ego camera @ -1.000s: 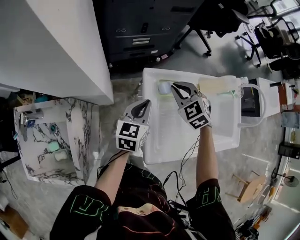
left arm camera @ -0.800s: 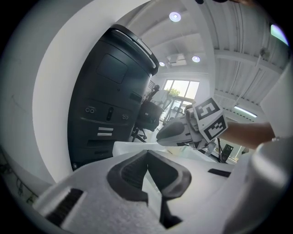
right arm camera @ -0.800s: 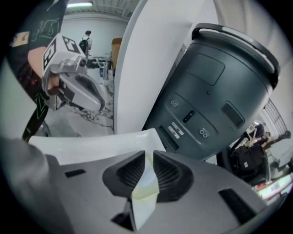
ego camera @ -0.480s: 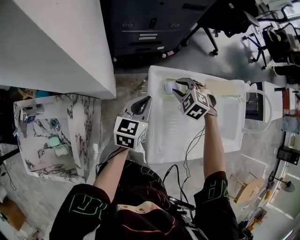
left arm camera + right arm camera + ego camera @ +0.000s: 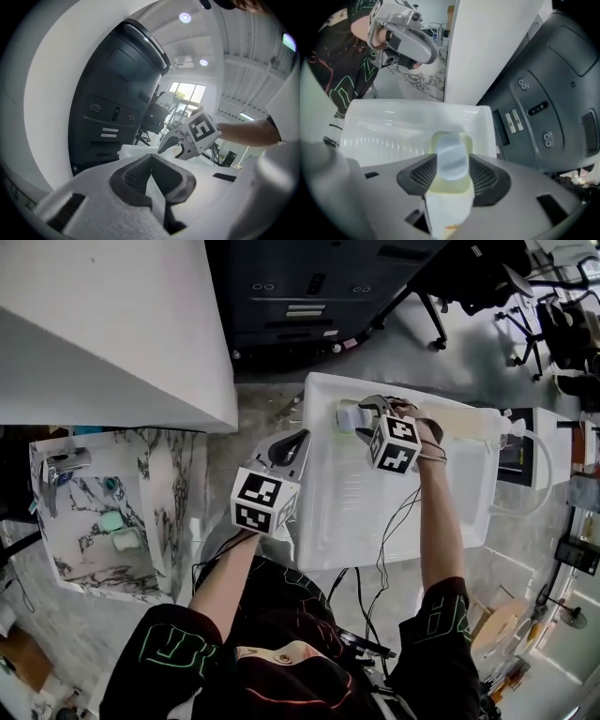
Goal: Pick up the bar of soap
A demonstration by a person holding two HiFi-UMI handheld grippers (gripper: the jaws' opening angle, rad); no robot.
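A pale blue-grey bar of soap (image 5: 348, 415) lies on a yellow-green soap dish (image 5: 443, 186) in the far left corner of a white tub (image 5: 323, 554). My right gripper (image 5: 362, 418) points steeply down over that corner. In the right gripper view the soap (image 5: 451, 157) sits between the two dark pads (image 5: 422, 174), which flank its sides. The jaws have just been opening, with the soap between them. My left gripper (image 5: 292, 442) hovers at the tub's left rim, shut with nothing in it; its pads (image 5: 136, 176) meet.
A cream bottle (image 5: 459, 420) lies along the tub's far edge. A marble washstand (image 5: 164, 512) with a basin stands at the left, under a white cabinet (image 5: 103, 324). A dark machine (image 5: 309, 296) and office chairs stand beyond the tub.
My right gripper has dropped and tipped downward onto the tub's far left corner, and its jaws have spread around the soap. The left gripper has hardly moved.
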